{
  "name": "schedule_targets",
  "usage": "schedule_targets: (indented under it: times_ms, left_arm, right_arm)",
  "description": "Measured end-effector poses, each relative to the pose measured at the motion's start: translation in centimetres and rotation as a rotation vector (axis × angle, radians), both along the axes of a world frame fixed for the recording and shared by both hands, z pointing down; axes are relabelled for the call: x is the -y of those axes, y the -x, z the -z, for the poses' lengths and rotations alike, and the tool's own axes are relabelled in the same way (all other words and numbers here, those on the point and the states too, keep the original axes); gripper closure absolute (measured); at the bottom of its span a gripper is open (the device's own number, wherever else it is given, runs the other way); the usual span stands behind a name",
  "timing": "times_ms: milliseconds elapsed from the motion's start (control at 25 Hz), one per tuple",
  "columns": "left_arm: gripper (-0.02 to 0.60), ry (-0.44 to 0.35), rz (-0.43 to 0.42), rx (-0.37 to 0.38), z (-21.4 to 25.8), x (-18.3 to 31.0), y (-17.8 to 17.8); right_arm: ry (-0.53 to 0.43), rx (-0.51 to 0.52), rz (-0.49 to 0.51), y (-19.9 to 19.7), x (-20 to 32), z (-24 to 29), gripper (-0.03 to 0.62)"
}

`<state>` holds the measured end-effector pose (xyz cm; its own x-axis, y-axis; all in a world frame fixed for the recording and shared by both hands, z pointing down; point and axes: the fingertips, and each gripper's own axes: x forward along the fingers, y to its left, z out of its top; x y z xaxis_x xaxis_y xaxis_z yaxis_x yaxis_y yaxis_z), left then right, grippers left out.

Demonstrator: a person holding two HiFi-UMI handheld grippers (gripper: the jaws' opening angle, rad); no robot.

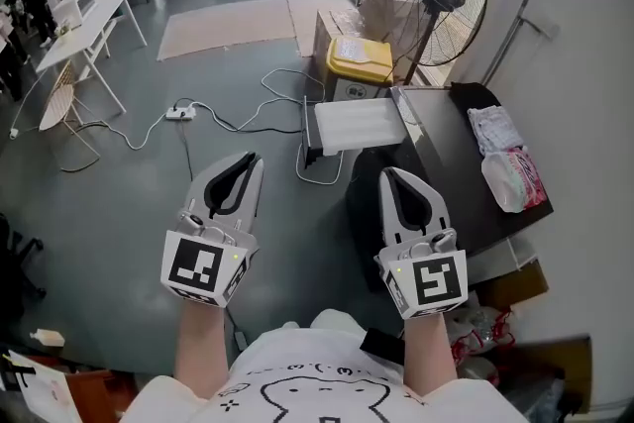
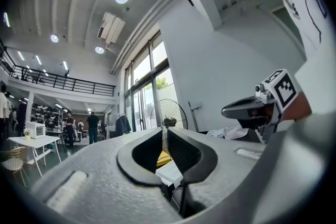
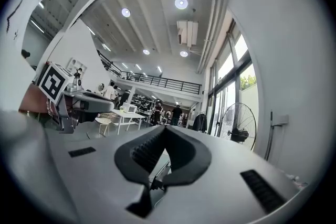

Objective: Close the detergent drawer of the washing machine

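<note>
From the head view, the left gripper (image 1: pixel 252 158) and the right gripper (image 1: pixel 388 172) are held out side by side above the floor. Ahead of them the white detergent drawer (image 1: pixel 357 124) stands pulled out at the far front corner of the dark-topped washing machine (image 1: pixel 466 173), touched by neither gripper.

In the left gripper view the jaw tips meet with nothing between them.

The right gripper view shows the same: jaws together, empty.
</note>
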<state>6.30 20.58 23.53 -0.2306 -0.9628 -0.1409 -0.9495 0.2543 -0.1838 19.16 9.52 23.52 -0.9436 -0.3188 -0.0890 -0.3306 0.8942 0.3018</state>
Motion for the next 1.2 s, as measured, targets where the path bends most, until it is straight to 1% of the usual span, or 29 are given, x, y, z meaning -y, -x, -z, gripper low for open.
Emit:
schedule_targets:
  times_ms: [40, 120, 200, 280, 320, 440, 640, 760, 960, 1200]
  left_arm:
    - [0.537, 0.004, -0.008, -0.015, -0.3, -0.1, 0.1]
    - [0.399, 0.013, -0.029, -0.042, -0.9, -0.1, 0.2]
    - [0.300, 0.016, -0.037, -0.061, -1.3, 0.1, 0.5]
    - [0.240, 0.018, -0.029, -0.077, -1.5, 0.3, 1.1]
    - [0.225, 0.018, -0.023, -0.081, -1.6, 0.4, 1.4]
    - [0.215, 0.024, -0.006, -0.091, -2.0, 0.6, 2.3]
    - [0.215, 0.027, 0.012, -0.137, -3.3, 2.1, 4.4]
    - [0.216, 0.025, 0.014, -0.164, -3.7, 3.6, 6.3]
    - [0.216, 0.040, 0.037, -0.170, -4.1, 6.8, 10.3]
    - [0.216, 0.032, 0.002, -0.181, -4.0, 11.5, 14.3]
  right_arm:
    - [0.003, -0.005, 0.000, 0.2, -0.2, -0.3, 0.594]
    - [0.016, -0.012, -0.002, 0.3, -0.4, -0.8, 0.594]
    - [0.026, -0.014, -0.004, 0.5, -0.3, -1.1, 0.594]
    - [0.025, -0.019, -0.002, 0.7, -0.1, -1.2, 0.594]
    - [0.028, -0.021, -0.002, 0.9, 0.0, -1.3, 0.594]
    - [0.048, -0.023, -0.006, 1.4, 0.4, -1.6, 0.594]
    - [0.058, -0.034, -0.002, 3.1, 2.3, -2.6, 0.594]
    - [0.063, -0.040, 0.001, 4.8, 3.9, -3.0, 0.594]
    - [0.072, -0.037, 0.005, 8.3, 7.5, -3.1, 0.594]
    - [0.085, -0.030, 0.005, 12.7, 12.6, -3.2, 0.594]
